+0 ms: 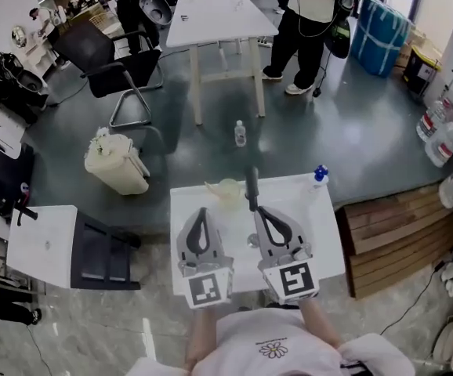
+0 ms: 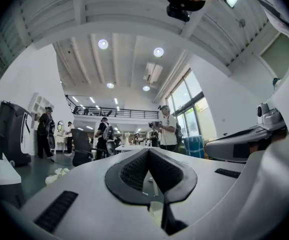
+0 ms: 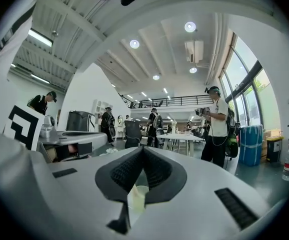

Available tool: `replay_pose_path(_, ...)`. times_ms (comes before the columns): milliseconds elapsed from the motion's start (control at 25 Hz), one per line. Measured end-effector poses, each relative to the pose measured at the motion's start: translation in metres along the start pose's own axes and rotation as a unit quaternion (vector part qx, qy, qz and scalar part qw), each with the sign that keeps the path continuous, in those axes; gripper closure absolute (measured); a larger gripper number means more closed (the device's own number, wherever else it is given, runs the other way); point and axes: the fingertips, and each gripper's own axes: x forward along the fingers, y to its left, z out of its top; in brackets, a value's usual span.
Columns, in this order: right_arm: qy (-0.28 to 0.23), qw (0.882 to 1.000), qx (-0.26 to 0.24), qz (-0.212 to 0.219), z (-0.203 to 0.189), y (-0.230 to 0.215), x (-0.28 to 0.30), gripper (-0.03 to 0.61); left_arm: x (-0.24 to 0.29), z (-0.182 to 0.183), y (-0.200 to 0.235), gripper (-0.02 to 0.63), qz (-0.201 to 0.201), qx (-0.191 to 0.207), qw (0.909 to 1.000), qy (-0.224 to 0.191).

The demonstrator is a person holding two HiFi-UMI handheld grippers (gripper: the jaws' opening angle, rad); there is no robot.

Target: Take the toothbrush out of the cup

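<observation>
The head view looks steeply down at the tabletop (image 1: 324, 241). Both gripper views face 12 o'clock, level, sharing the cup (image 3: 137, 196).

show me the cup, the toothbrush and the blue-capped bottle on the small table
cup (image 1: 226, 192): head view, on its pale side wall
toothbrush (image 1: 251, 186): head view, on the middle of its dark handle
bottle (image 1: 320, 172): head view, on its blue cap

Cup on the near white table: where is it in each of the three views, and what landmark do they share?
Head view: cup near the far edge of the white table.
Left gripper view: cup low centre, pale, below the left tool's shut jaws.
Right gripper view: cup low, left of centre, below the right tool's shut jaws.
Shared landmark: standing person in white shirt.
</observation>
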Motion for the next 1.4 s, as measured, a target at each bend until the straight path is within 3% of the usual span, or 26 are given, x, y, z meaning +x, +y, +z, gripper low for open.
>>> replay_pose_path(240,0.011,0.999,0.003,0.030,-0.017,0.000,0.003,0.566,0.001,0.000,0.007,0.597,0.029,0.000,0.9996,-0.003)
replay_pose_path(720,0.028,0.997,0.060,0.034,-0.031,-0.013,0.005,0.566,0.001,0.008,0.011,0.597,0.053,0.003,0.9985,-0.008)
replay_pose_path(1040,0.043,0.994,0.047,0.086,-0.036,0.005,0.035,0.564,0.005,0.005,0.028,0.597,0.067,-0.002,0.9977,-0.008)
replay_pose_path(1120,0.046,0.993,0.037,0.103,-0.036,0.012,0.047,0.506,0.006,0.003,0.034,0.597,0.072,-0.003,0.9974,-0.005)
replay_pose_path(1400,0.107,0.984,-0.022,0.138,-0.069,0.038,0.093,0.426,0.004,-0.006,0.048,0.597,0.085,-0.006,0.9964,0.002)
